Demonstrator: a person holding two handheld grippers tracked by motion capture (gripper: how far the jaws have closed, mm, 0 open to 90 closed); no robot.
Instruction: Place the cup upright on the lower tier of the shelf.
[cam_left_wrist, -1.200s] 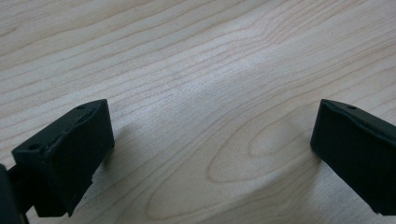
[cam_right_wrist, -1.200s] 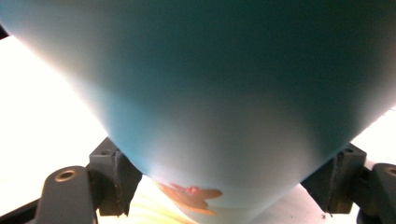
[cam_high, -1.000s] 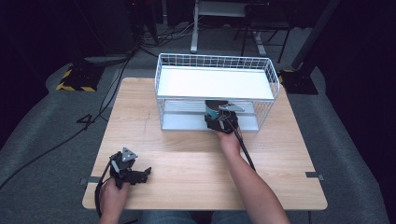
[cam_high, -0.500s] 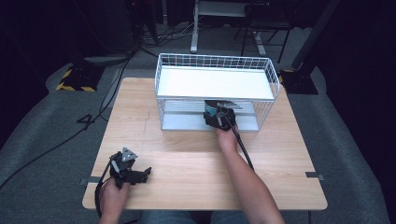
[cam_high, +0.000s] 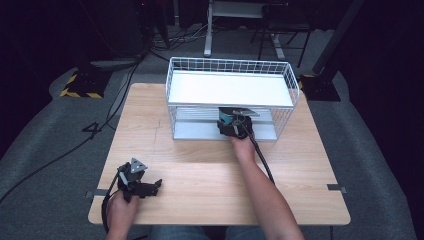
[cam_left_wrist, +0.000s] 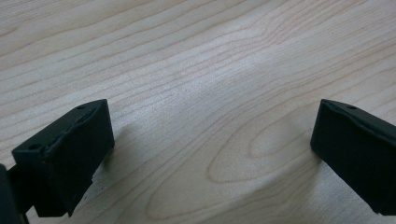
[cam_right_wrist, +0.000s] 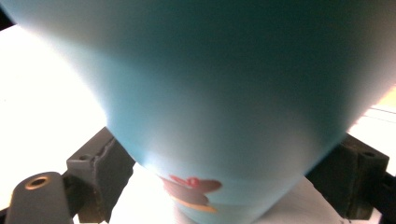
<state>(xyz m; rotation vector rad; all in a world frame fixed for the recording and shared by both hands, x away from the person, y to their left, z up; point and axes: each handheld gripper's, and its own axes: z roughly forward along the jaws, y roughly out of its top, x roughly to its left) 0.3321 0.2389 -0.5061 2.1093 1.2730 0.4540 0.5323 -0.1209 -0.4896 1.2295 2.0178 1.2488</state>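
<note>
A teal cup (cam_right_wrist: 224, 84) with a red-brown mark near its base sits between the two black jaws of my right gripper (cam_right_wrist: 229, 186), which is shut on it. In the high view, the right gripper (cam_high: 233, 125) holds the cup (cam_high: 225, 119) at the front opening of the lower shelf of a white wire rack (cam_high: 230, 106), partly under the upper shelf. My left gripper (cam_high: 152, 187) rests on the wooden table (cam_high: 200, 170) near the front left corner. It is open, with bare wood between its jaws (cam_left_wrist: 210, 154).
The rack stands at the back middle of the table, and its white upper shelf (cam_high: 230, 87) carries nothing. The right gripper's cable (cam_high: 262, 160) trails along the forearm. Beyond the table are a dark floor, cables and stands.
My right gripper has moved the teal cup slightly forward, toward the rack's lower shelf. The left gripper has stayed put.
</note>
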